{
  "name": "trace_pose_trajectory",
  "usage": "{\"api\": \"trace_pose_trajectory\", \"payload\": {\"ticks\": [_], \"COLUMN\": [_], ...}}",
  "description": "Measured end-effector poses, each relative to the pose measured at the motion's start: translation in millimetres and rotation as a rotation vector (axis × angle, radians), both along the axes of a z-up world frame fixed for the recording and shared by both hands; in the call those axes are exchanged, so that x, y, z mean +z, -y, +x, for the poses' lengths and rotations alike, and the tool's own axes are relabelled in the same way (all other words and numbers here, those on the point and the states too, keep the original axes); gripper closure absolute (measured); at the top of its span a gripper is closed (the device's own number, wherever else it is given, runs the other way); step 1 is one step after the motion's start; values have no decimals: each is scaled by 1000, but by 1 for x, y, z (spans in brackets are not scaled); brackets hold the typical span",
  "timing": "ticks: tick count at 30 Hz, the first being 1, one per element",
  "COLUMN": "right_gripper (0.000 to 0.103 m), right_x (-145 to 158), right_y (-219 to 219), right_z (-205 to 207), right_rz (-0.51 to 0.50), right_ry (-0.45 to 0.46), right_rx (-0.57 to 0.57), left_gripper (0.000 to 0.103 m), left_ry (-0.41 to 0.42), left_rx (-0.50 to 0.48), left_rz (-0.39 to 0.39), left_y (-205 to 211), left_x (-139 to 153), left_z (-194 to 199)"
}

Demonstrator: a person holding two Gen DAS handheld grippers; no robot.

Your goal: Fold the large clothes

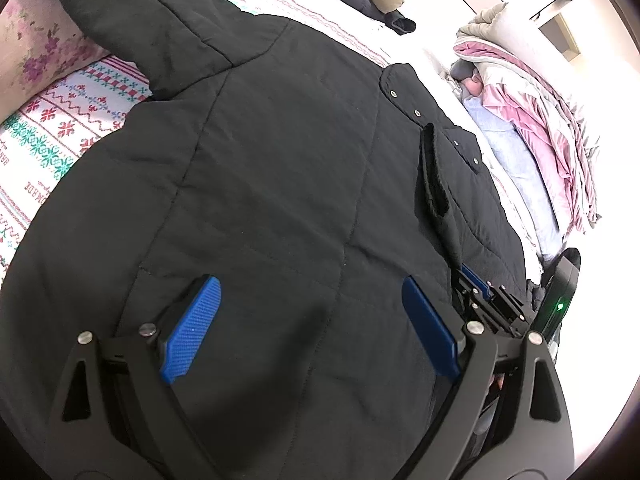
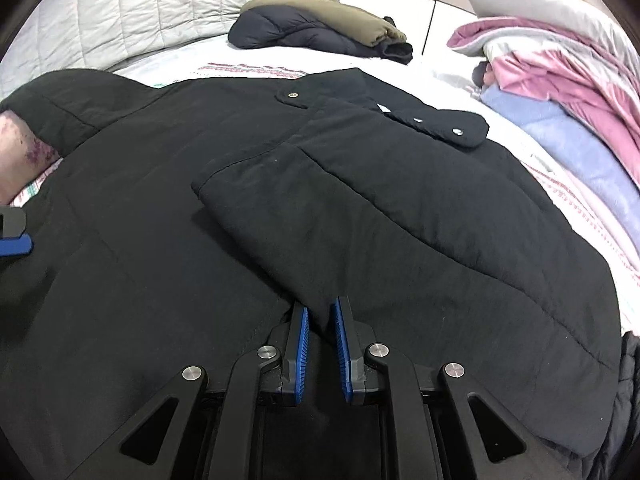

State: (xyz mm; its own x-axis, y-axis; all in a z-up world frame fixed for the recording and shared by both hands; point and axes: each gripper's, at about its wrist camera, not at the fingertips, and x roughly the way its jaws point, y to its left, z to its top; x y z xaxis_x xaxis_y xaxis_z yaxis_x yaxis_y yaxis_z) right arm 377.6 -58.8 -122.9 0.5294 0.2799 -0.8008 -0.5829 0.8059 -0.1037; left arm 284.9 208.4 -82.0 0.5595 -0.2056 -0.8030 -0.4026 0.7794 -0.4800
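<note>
A large black quilted coat (image 1: pixel 280 168) lies spread on the bed and fills both views (image 2: pixel 160 220). Its right sleeve (image 2: pixel 380 216) is folded across the body. My left gripper (image 1: pixel 310 320) is open, its blue pads wide apart just above the coat's lower body. My right gripper (image 2: pixel 320 332) is shut on a fold of the sleeve at its near edge. The right gripper also shows at the right of the left wrist view (image 1: pixel 492 300). A blue fingertip of the left gripper shows at the left edge of the right wrist view (image 2: pixel 14 246).
The bed has a patterned white sheet (image 1: pixel 52 128). A folded olive and navy jacket pile (image 2: pixel 320 26) lies at the far side. A heap of pink, grey and blue bedding (image 2: pixel 560 92) lies to the right. A floral pillow (image 1: pixel 36 52) sits at the left.
</note>
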Motion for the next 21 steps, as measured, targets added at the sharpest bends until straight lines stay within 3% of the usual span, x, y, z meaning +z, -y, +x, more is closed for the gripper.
{"api": "trace_pose_trajectory", "payload": {"ticks": [2,5,10,12,13,14,15,17,18,19,20,21], "right_gripper": [86,81,75,60,40,29,29,35,46,89,98,98], "right_x": [9,23,22,22,21,21,21,17,14,10,7,9], "right_y": [4,13,-17,-34,-41,-51,-59,-76,-80,-83,-83,-82], "right_z": [1,2,0,-5,-6,-10,-13,-14,-11,-6,0,-2], "right_rz": [50,211,111,56,41,23,3,-99,-131,-138,-143,-137], "right_ry": [-8,-29,-3,27,36,54,75,165,183,155,108,113], "right_rx": [-28,-68,-40,-7,2,21,36,32,19,23,22,21], "left_gripper": [11,11,11,11,11,11,11,11,11,11,11,11], "left_ry": [0,2,0,3,5,6,7,4,4,3,2,5], "left_rx": [6,9,12,23,29,33,34,26,25,26,28,34], "left_rz": [-3,-5,-7,-16,-15,-14,-11,-6,-3,1,1,-2], "left_y": [-1,2,1,0,-1,-1,-1,-1,-1,0,-2,-3], "left_x": [0,-1,-2,-1,0,0,0,0,-1,-1,0,0], "left_z": [0,-3,-5,-7,-7,-8,-8,-7,-7,-7,-7,-8]}}
